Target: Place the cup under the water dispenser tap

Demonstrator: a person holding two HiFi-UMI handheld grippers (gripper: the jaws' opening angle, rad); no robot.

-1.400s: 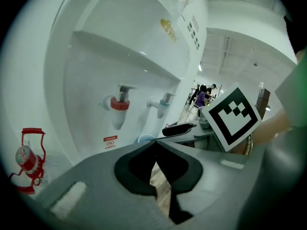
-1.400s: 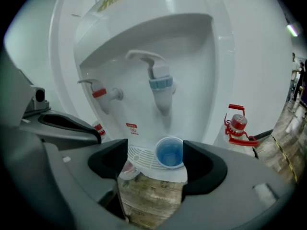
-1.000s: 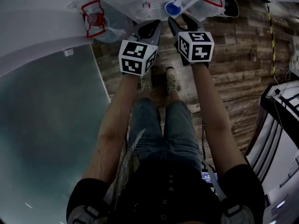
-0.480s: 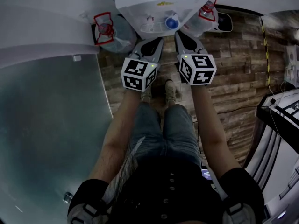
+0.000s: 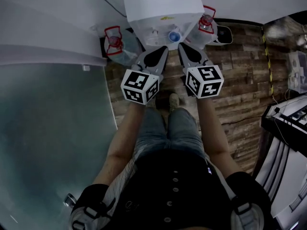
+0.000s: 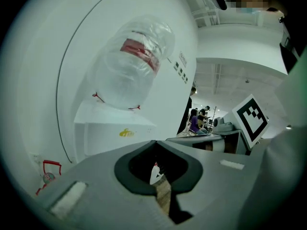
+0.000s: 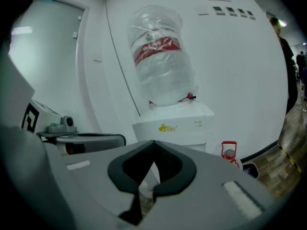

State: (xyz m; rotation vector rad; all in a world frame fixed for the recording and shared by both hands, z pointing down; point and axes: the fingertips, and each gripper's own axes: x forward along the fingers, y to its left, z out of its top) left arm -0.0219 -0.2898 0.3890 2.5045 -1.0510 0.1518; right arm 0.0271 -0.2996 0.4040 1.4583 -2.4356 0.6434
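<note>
A blue cup [image 5: 174, 36] stands in the front recess of the white water dispenser [image 5: 160, 8], seen from above in the head view. My left gripper [image 5: 156, 56] and right gripper [image 5: 184, 51] hover side by side just in front of it, both shut and empty, apart from the cup. In the left gripper view the shut left gripper [image 6: 156, 145] points at the dispenser [image 6: 115, 133] and its upturned bottle [image 6: 129, 66]. The right gripper [image 7: 153, 145] faces the same dispenser [image 7: 172, 126] and bottle [image 7: 160, 56]. The jaws hide the cup in both gripper views.
Spare water bottles with red handles stand on the wooden floor, one to the left [image 5: 115, 42] and one to the right [image 5: 206, 25] of the dispenser. A glass wall [image 5: 53, 128] runs along the left. A dark rack [image 5: 288, 123] stands at the right.
The right gripper's jaws, apart near the cup a second ago, are now shut and empty. Both grippers have risen and drawn back from the cup, which stays in the dispenser.
</note>
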